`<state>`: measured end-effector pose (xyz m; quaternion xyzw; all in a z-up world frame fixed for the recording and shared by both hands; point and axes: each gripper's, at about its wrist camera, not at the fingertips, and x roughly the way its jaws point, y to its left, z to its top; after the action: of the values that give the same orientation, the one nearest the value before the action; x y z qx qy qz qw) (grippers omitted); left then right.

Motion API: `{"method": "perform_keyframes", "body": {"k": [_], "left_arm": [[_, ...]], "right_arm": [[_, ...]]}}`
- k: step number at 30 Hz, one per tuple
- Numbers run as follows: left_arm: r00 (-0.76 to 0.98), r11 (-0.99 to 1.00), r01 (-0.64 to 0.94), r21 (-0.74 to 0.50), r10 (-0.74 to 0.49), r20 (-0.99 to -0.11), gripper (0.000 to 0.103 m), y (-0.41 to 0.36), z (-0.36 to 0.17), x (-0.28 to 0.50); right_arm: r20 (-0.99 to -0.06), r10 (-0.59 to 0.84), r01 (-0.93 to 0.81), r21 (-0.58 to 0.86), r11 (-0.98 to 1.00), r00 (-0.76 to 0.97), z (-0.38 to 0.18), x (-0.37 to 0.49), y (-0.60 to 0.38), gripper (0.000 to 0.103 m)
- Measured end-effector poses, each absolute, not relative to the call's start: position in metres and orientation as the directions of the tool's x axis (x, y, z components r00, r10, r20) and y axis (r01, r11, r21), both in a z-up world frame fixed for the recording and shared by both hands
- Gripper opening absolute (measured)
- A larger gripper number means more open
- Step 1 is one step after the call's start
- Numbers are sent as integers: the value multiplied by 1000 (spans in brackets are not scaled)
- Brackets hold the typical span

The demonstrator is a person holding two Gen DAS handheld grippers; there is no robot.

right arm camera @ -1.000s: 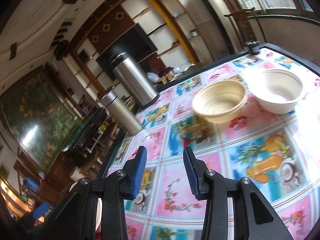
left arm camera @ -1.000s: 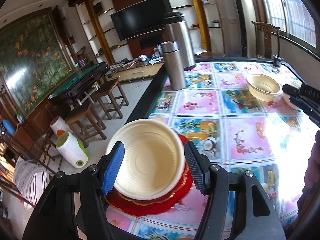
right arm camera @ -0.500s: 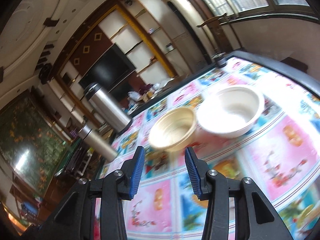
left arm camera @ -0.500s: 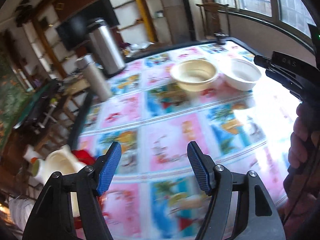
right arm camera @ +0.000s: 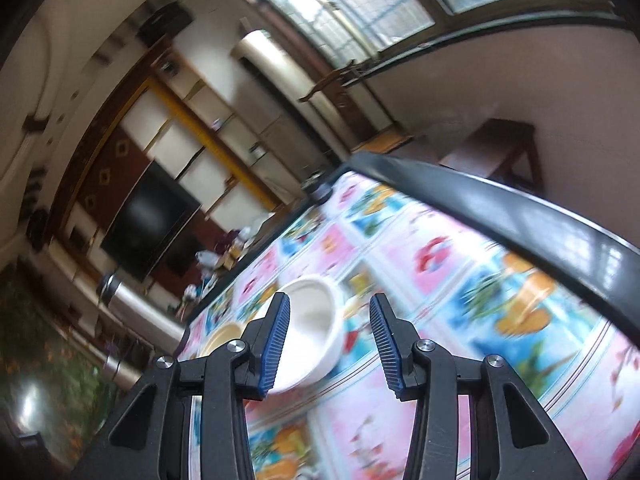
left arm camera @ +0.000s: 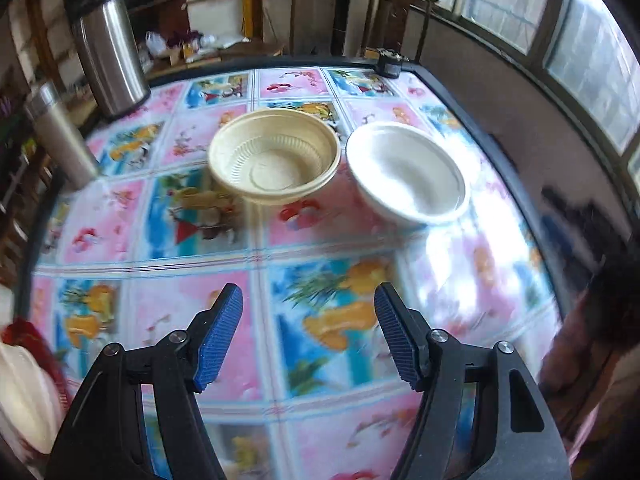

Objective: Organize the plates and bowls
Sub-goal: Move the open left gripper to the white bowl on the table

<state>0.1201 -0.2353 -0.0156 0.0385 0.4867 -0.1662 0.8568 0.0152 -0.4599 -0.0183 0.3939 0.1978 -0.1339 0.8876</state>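
Observation:
Two bowls stand side by side on the far half of the patterned table: a cream ribbed bowl [left arm camera: 276, 160] and, to its right, a white bowl [left arm camera: 404, 176]. My left gripper [left arm camera: 308, 304] hovers open over the tablecloth short of them, with nothing between its blue pads. At the left edge another white bowl [left arm camera: 20, 392] rests on a red plate [left arm camera: 24, 336], blurred. In the tilted right wrist view my right gripper [right arm camera: 330, 304] is open and empty; the white bowl [right arm camera: 312, 320] lies just beyond its left finger and the cream bowl [right arm camera: 222, 338] peeks out further left.
Two steel flasks, one large [left arm camera: 108, 48] and one slim [left arm camera: 60, 136], stand at the table's far left. A small dark object [left arm camera: 390, 62] sits at the far corner. The table's black rim [right arm camera: 520, 216] runs close on the right. A person's hand [left arm camera: 580, 340] is at the right edge.
The left gripper swung right, away from the white bowl on the red plate that sat between its fingers, and now faces the two bowls. The right gripper rolled and closed in on the white bowl.

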Motion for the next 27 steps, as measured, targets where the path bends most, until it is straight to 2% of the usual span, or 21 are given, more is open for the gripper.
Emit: {"method": "perform_keyframes", "body": {"k": [3, 12, 15, 22, 24, 26, 27], "left_arm": [[450, 945, 242, -221, -312, -837, 68, -242, -18, 148], [386, 901, 152, -407, -433, -815, 68, -273, -49, 184], [369, 898, 150, -413, -439, -819, 68, -274, -53, 194], [251, 798, 184, -573, -602, -758, 68, -267, -54, 223], [225, 751, 237, -617, -660, -717, 68, -271, -55, 228], [140, 761, 201, -617, -646, -750, 68, -273, -67, 231], [108, 714, 194, -673, -698, -708, 68, -271, -68, 231]], "right_arm": [[-471, -36, 394, 690, 608, 881, -33, 21, -478, 46], [-477, 142, 318, 752, 577, 868, -57, 47, -474, 46], [-476, 134, 321, 749, 579, 869, -57, 49, -473, 46], [-499, 94, 342, 708, 618, 862, -58, 56, -461, 46], [-501, 78, 345, 692, 635, 862, -57, 59, -457, 46], [-517, 57, 359, 665, 654, 854, -55, 63, -453, 46], [-529, 49, 365, 646, 670, 847, -52, 67, -451, 46]]}}
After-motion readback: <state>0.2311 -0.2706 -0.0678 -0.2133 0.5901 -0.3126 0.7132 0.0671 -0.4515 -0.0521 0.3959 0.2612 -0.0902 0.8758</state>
